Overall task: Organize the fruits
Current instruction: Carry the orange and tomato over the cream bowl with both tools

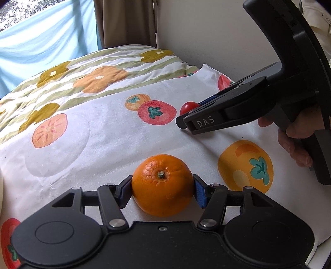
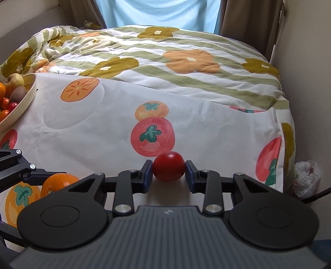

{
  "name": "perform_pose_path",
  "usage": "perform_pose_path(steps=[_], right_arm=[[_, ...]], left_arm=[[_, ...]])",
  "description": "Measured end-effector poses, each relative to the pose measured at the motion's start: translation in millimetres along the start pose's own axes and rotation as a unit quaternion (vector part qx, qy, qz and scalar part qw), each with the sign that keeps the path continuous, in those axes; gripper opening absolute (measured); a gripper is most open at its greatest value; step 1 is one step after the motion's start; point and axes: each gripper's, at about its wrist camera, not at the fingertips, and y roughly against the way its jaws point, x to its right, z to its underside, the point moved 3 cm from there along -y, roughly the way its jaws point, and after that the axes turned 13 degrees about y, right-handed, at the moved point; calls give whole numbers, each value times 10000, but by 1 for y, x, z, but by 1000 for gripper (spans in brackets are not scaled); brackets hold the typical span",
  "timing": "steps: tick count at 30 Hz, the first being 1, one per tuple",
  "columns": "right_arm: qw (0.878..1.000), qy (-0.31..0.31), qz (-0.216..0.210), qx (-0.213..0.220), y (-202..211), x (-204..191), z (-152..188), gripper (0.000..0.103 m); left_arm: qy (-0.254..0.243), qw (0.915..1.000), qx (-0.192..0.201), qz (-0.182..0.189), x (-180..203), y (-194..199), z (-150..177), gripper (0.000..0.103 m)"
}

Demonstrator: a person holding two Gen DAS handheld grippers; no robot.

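Surroundings: a white cloth [image 2: 107, 132] printed with persimmons and tomatoes covers the near part of the bed, a striped flowered quilt [image 2: 186, 51] lies beyond it, and a pale blue curtain [image 2: 165, 12] hangs at the back. A crumpled plastic bag [image 2: 307, 178] sits by the wall to your right. Nothing stands between the two grippers but bare cloth.

Orange [image 1: 162, 184] — round, dimpled skin, stem end facing the left camera, resting on the cloth. Your left gripper [image 1: 162, 189] has both pads pressed against its sides.

Tomato [image 2: 168, 165] — small, smooth, glossy red, on the cloth just below a printed tomato. Your right gripper [image 2: 169, 170] is clamped on it, a pad touching each side.

Bowl [image 2: 29, 93] — cream, at the far left of the right camera's view, cut off by the edge. It holds a kiwi [image 2: 18, 94], a yellowish apple or pear and small red and orange fruit; the rest is out of frame.

From the left camera the tomato is mostly hidden behind the right gripper's fingers.
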Motion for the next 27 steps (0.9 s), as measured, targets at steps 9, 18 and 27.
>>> perform_pose_path(steps=[9, 18, 27], right_arm=[[9995, 194, -23, 229, 31, -19, -14, 49], [9977, 368, -160, 537, 72, -56, -34, 49], [9919, 740, -539, 876, 107, -112, -62, 49]], left_arm=[[331, 9985, 347, -252, -13, 35, 3, 63], [691, 9924, 862, -535, -30, 99, 5, 63], [1048, 9817, 1258, -974, -61, 162, 11, 63]])
